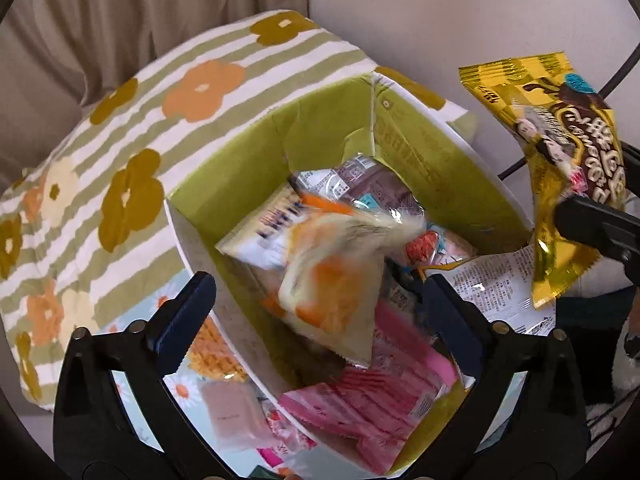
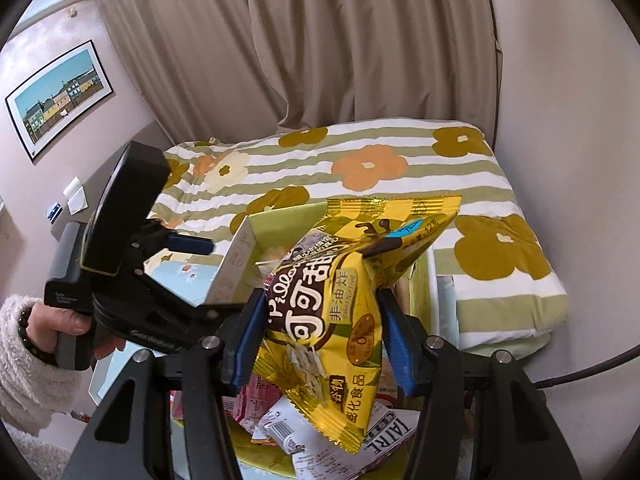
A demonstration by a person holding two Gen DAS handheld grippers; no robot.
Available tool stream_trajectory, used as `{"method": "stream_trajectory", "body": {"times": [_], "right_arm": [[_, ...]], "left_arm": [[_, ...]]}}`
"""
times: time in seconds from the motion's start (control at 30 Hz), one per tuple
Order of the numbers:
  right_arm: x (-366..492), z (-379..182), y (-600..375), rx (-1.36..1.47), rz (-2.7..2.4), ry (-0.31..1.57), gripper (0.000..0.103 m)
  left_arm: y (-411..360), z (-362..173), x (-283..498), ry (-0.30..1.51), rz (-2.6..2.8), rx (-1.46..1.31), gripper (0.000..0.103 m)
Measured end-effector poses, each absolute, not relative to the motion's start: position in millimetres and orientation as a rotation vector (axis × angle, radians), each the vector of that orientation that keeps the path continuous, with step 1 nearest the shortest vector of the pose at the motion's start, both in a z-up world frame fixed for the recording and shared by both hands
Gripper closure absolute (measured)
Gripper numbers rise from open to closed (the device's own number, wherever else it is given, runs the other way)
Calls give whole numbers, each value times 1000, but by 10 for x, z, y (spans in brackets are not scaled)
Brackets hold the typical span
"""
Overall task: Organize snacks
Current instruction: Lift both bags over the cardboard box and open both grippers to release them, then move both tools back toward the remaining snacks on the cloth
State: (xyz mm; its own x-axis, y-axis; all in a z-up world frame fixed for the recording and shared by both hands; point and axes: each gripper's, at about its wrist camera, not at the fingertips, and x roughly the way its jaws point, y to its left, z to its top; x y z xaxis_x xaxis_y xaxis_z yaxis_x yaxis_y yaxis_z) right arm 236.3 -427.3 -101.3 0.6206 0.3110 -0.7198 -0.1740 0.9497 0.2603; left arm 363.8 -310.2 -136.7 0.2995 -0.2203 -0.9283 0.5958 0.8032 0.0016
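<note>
Striped green-and-white quilt (image 2: 400,152) with orange and mustard flowers lies beyond both sets of fingers, beige curtain (image 2: 320,40) behind it. Green-lined cardboard box (image 1: 256,148) sits open directly below the left gripper (image 1: 316,312), already heaped with packets. Left gripper's blue-padded fingers (image 1: 188,312) stand wide apart, one outside the box's near wall and one over its contents, pressing on nothing. Between them and just ahead, a blurred white-and-orange snack packet (image 1: 340,276) is seen over the pile, clear of both pads; whether it rests on the pile cannot be told. Pink wrappers (image 1: 372,400) lie beneath it, nearer the finger bases. Right gripper (image 2: 320,340) is clamped on a yellow cocoa puff bag (image 2: 352,300), pads pinching its middle, top edge pointing away from the fingers. Bag hangs above the box's right rim, beside the left gripper.
</note>
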Motion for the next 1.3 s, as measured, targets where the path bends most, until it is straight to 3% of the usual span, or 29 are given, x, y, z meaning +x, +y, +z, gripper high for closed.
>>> {"method": "stream_trajectory", "body": {"times": [0.57, 0.6, 0.67, 0.7, 0.73, 1.3], "right_arm": [[2730, -1310, -4176, 145, 294, 967, 51], [2763, -1346, -4163, 130, 277, 967, 48], [2763, -1370, -4143, 114, 266, 945, 23], [2748, -1372, -4133, 108, 263, 938, 6], [2721, -1362, -4131, 105, 257, 934, 3], [2111, -830, -3970, 97, 262, 769, 3]], "left_arm": [[-2529, -1360, 3309, 1156, -480, 215, 1], [-2500, -1359, 3290, 1154, -475, 212, 1], [-2471, -1345, 3254, 1147, -464, 219, 1], [-2456, -1333, 3224, 1140, -460, 226, 1], [-2443, -1318, 3189, 1130, -455, 234, 1], [-1847, -979, 2550, 1022, -322, 193, 1]]}}
